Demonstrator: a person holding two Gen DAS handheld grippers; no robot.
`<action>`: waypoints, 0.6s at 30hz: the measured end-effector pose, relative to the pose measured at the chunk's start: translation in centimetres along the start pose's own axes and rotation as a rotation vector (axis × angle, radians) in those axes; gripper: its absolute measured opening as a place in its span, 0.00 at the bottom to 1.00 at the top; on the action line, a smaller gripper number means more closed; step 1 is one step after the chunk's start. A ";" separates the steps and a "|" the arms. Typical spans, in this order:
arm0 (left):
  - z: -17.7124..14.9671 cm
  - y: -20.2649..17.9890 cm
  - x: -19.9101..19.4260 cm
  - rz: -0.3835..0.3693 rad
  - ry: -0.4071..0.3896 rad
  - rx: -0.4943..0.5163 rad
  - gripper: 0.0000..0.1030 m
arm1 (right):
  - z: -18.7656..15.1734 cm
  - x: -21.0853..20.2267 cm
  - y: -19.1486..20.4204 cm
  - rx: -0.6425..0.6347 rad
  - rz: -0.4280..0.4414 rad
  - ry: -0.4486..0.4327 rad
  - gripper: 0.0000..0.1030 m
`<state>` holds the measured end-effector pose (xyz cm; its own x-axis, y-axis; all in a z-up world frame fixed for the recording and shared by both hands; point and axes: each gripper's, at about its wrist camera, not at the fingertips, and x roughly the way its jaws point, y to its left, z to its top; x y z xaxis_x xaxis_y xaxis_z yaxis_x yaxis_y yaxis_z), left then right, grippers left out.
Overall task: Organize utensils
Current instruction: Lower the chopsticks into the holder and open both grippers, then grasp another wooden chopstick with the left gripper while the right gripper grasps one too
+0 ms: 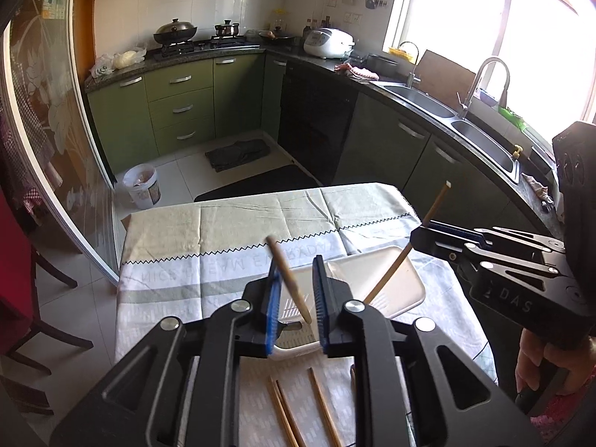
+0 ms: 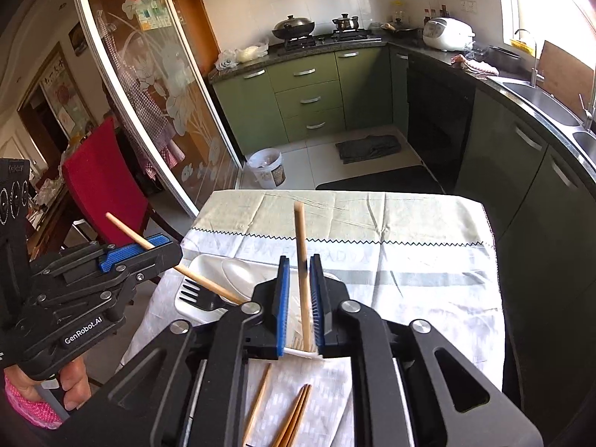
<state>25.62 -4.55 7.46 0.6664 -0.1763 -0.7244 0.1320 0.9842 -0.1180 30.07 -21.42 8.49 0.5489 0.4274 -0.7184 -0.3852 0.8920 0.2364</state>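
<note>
While each of your tongs carries one chopstick, neither pair is pressed fully together: the left tongs (image 1: 296, 298) show a gap between the ribbed blue pads, with a tapered wooden chopstick (image 1: 288, 279) slanting across it, leaning against the left pad, its thin tip low over the white tray (image 1: 406, 287). From the right wrist view, the same left tongs (image 2: 164, 246) pinch that chopstick (image 2: 175, 264) at an angle, its lower end dipping into the tray (image 2: 193, 264) just beside a black fork (image 2: 199, 294) and a white spoon (image 2: 238, 272). Your right tongs (image 2: 300, 298) hold a second chopstick (image 2: 302, 272), pale, square-ended and nearly upright, against the right pad, its lower end reaching down into the tray's slotted near end. From the left wrist view, those right tongs (image 1: 443, 238) grip the stick (image 1: 406, 249) partway along its length, the square top rising above them. The tray is a shallow, round-cornered plastic dish lying on the cloth-covered desk (image 2: 409, 279); the cloth is creased, pale green at the far end and white with a zigzag stitched line nearer you. Loose brown chopsticks (image 2: 294, 417) lie flat on the cloth beneath your right tongs, close to the tray's near edge. To the right of the tray the cloth is bare up to the desk's edge.
</note>
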 end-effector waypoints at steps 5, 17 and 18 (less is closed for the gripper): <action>-0.8 0.0 -2.8 -0.032 -0.013 -0.015 0.29 | -1.5 -4.0 0.0 0.013 0.028 -0.074 0.18; -12.3 0.9 0.2 -0.040 0.265 -0.022 0.38 | -17.4 -9.8 -6.3 0.133 0.070 -0.068 0.28; -13.1 1.2 1.3 -0.027 0.291 -0.027 0.38 | -18.5 -9.6 -6.9 0.154 0.073 -0.057 0.28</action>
<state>17.05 -3.39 -2.47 0.4236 -0.1938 -0.8849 0.1244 0.9800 -0.1552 13.72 -34.34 1.62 0.5660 0.4959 -0.6586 -0.3100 0.8683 0.3874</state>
